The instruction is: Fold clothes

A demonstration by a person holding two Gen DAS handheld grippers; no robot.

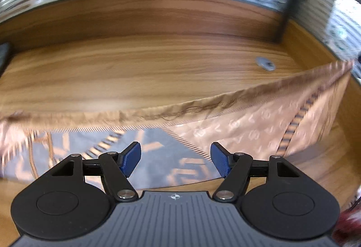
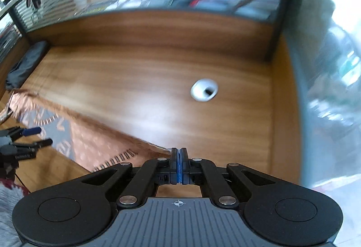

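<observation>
The thin brown and grey patterned cloth with a fringed edge (image 1: 248, 131) is partly up in the air over the wooden counter (image 1: 158, 66). One corner is held high near the right side of the counter. From there its top edge runs in a long sagging line across to the left side. The lower part hangs down toward the near edge of the counter, and I cannot tell how much of it rests on the wood.

The right tool (image 2: 179, 157) has its two blue pads pressed tight together, and it looks like it is pinching the corner of the cloth right at the tip. The left tool (image 1: 175, 160) has its blue pads spread wide apart and holds nothing. It hovers just in front of the grey part of the cloth.

The cloth looks very light and very soft. It droops and wrinkles where nothing holds it, so it will not keep a shape by itself. It seems smooth too, so it could slip out of a weak pinch.

I think the best place to take hold is the top hem, out toward the far left corner. With both top corners held, the cloth could be pulled flat.

A round grey cable cap (image 2: 204, 90) sits in the counter toward the far right corner, well apart from the cloth.
</observation>
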